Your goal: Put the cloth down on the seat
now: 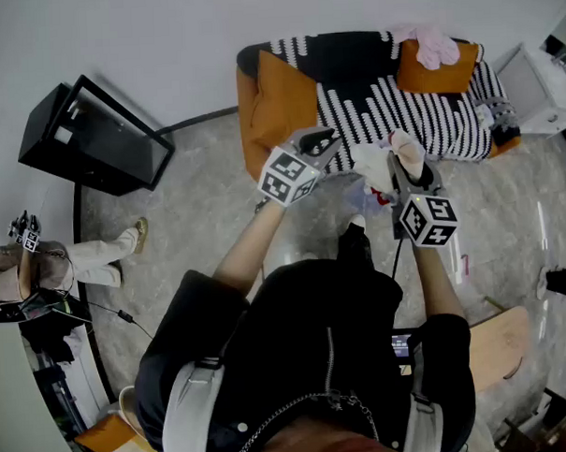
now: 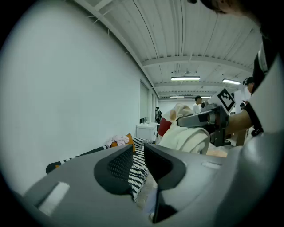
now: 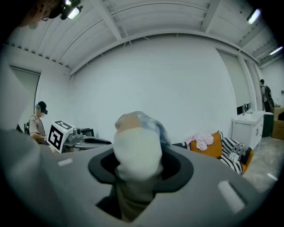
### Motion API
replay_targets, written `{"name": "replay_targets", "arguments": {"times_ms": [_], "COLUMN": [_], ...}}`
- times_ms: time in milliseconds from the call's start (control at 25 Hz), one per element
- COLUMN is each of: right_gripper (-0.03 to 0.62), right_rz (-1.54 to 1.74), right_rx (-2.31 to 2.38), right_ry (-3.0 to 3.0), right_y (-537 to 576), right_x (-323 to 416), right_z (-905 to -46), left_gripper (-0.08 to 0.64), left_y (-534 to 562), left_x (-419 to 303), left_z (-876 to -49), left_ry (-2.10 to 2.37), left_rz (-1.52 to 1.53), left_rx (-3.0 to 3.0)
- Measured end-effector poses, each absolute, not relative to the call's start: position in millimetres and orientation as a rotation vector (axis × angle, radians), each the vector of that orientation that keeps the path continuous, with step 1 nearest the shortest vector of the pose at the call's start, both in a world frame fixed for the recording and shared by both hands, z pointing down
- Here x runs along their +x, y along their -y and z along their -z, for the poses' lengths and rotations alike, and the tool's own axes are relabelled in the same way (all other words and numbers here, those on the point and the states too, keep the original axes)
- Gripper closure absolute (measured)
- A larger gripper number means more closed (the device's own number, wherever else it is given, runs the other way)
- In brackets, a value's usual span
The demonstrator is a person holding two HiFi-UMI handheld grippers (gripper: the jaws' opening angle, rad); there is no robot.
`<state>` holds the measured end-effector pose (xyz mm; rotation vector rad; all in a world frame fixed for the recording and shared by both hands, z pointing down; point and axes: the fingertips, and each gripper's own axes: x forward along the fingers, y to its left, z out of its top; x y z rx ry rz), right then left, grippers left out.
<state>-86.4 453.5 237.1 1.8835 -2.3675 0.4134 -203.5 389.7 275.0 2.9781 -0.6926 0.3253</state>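
Note:
A cream and peach cloth (image 1: 376, 160) hangs bunched in my right gripper (image 1: 406, 157), just in front of the sofa's striped seat (image 1: 400, 108). In the right gripper view the cloth (image 3: 136, 148) fills the gap between the jaws and rises above them, with both pads pressed on it. My left gripper (image 1: 321, 140) hovers beside it over the seat's front left edge. Its jaws (image 2: 138, 150) stand a narrow gap apart with nothing between them, and the striped cover (image 2: 137, 173) shows through. The left gripper view also shows the cloth (image 2: 186, 138) in the right gripper (image 2: 199, 119).
Orange cushions (image 1: 279, 101) (image 1: 436, 73) lie at both ends of the sofa, with a pink garment (image 1: 434, 45) at the back right. A white cabinet (image 1: 541, 89) stands to the right and a black box (image 1: 96, 135) to the left. A seated person (image 1: 69, 262) is at far left.

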Motion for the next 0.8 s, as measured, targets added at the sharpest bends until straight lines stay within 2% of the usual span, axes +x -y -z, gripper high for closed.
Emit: {"name": "replay_targets", "arguments": {"times_ms": [480, 800], "right_gripper": [0.393, 0.39], "right_rz": [-0.385, -0.402], "right_rx": [1.902, 1.91], "right_ry": [2.398, 2.392], "right_y": [-458.9, -456.9], "right_x": [-89.3, -86.4], "right_z": [-229.7, -231.0], "left_gripper": [0.485, 0.509], "left_y": [-389.9, -387.4], "left_x": [-202.9, -198.6], "left_z": [-270.8, -267.2], "left_ry": [0.659, 0.624], "left_rz": [-0.326, -0.309], "left_rx": [2.99, 3.019]}}
